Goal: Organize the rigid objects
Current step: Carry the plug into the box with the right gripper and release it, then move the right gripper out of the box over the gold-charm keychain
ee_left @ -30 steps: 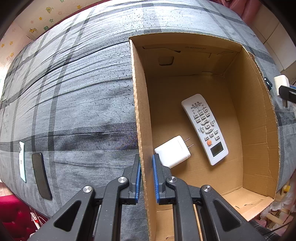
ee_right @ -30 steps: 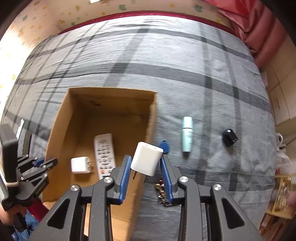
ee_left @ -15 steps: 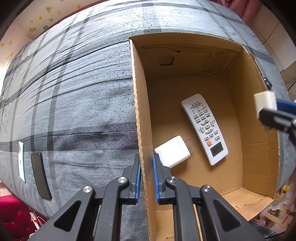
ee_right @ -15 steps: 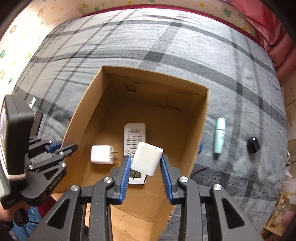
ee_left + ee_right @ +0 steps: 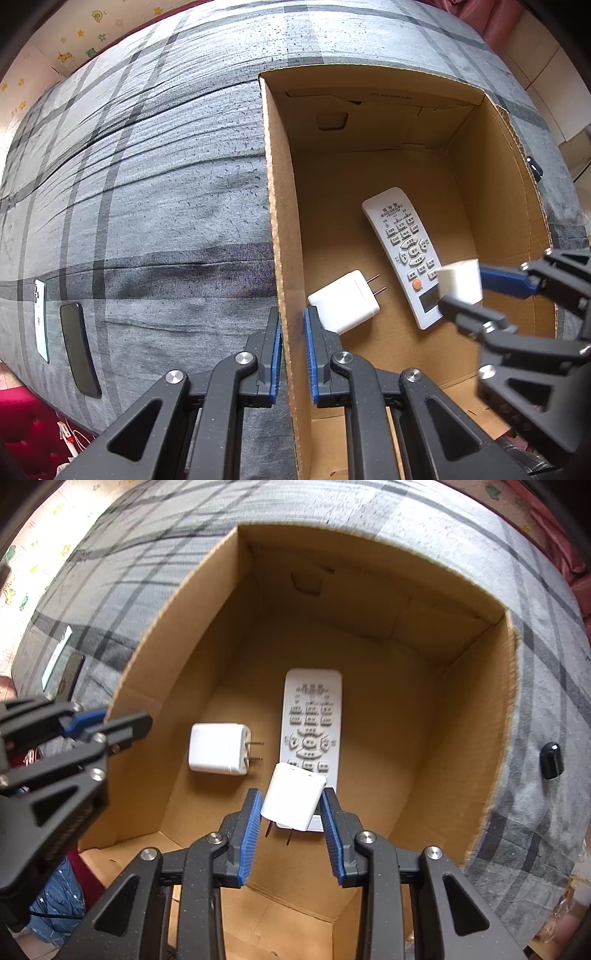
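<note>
An open cardboard box [image 5: 280,229] [image 5: 476,716] stands on a grey plaid bed. Inside lie a white remote [image 5: 402,243] [image 5: 312,716] and a white charger [image 5: 345,301] [image 5: 218,747] with its prongs out. My left gripper [image 5: 291,325] [image 5: 122,725] is shut on the box's left wall. My right gripper [image 5: 291,808] [image 5: 463,295] is shut on a second white charger [image 5: 293,795] [image 5: 460,282] and holds it inside the box, above the remote's near end.
Two phones, one white [image 5: 40,321] and one black [image 5: 79,349], lie on the bed left of the box. A small black object [image 5: 551,760] lies on the bed right of the box. The bed's near edge drops to red flooring.
My right gripper has carried the white charger from outside the box's right wall over the rim and down into the box. The left gripper has stayed on the wall.
</note>
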The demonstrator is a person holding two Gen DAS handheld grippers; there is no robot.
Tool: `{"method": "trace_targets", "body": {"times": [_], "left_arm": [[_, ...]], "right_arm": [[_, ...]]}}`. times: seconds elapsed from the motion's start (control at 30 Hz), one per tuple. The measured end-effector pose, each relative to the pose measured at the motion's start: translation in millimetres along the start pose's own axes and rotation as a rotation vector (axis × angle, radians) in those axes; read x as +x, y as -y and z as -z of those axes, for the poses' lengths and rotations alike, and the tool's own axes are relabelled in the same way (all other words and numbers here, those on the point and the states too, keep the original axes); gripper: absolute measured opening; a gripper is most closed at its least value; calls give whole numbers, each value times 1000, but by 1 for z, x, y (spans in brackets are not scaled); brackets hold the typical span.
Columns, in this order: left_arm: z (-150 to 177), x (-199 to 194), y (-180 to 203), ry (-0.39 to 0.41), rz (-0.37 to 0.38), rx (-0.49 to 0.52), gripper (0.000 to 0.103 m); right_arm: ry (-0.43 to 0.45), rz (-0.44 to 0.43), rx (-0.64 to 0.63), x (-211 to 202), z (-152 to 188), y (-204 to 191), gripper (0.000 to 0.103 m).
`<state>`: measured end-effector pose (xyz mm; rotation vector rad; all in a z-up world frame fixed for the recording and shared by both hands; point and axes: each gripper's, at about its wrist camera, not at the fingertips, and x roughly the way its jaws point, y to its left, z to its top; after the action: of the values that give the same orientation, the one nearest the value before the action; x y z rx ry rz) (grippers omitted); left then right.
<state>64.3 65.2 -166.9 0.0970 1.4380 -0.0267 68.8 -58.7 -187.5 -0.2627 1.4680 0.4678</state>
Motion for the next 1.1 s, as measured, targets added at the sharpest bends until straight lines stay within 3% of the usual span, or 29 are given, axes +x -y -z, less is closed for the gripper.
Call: {"method": "trace_targets", "body": {"times": [0.6, 1.1], "left_arm": [[1, -1, 2, -1, -3, 12, 12], [0, -1, 1, -2, -6, 11, 12]], "right_arm": [[-57, -11, -16, 34, 1, -13, 35], [6, -9, -26, 4, 6, -11, 41]]}}
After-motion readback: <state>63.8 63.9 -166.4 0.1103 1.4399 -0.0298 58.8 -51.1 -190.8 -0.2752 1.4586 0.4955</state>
